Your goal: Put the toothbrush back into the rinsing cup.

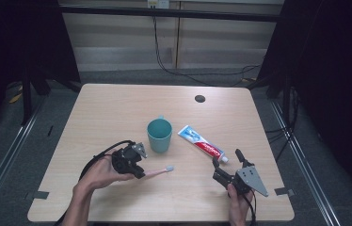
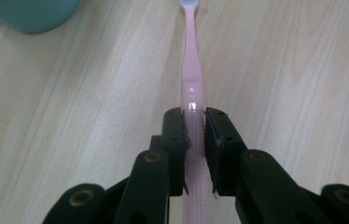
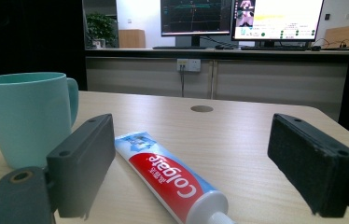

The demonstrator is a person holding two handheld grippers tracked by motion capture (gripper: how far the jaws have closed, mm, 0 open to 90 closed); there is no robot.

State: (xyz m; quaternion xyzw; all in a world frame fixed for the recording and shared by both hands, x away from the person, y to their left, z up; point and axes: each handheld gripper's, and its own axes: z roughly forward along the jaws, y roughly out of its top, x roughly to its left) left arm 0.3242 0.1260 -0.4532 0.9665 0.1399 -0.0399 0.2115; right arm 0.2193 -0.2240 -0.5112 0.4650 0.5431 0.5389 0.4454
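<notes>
At the near edge of the wooden tabletop (image 1: 117,101), a person's left hand (image 1: 100,173) holds the left gripper (image 2: 193,122), its black jaws closed tight on the handle of a pink toothbrush (image 2: 191,79). The toothbrush lies flat on the wood, left of centre and close to the near edge, its bristled head (image 1: 169,168) pointing toward the right edge. Just beyond it, near the middle of the tabletop, a teal mug (image 1: 159,134) stands upright with its handle turned toward the far edge. Beside the mug, a red, white and blue toothpaste tube (image 1: 202,144) lies at an angle, its white cap (image 1: 224,159) toward the near right corner. Near that corner, the right gripper (image 3: 205,163) is poised with its jaws spread wide and holding nothing, the cap end of the tube lying between them in the right gripper view. A dark round hole (image 1: 200,98) marks the tabletop toward the far edge.
</notes>
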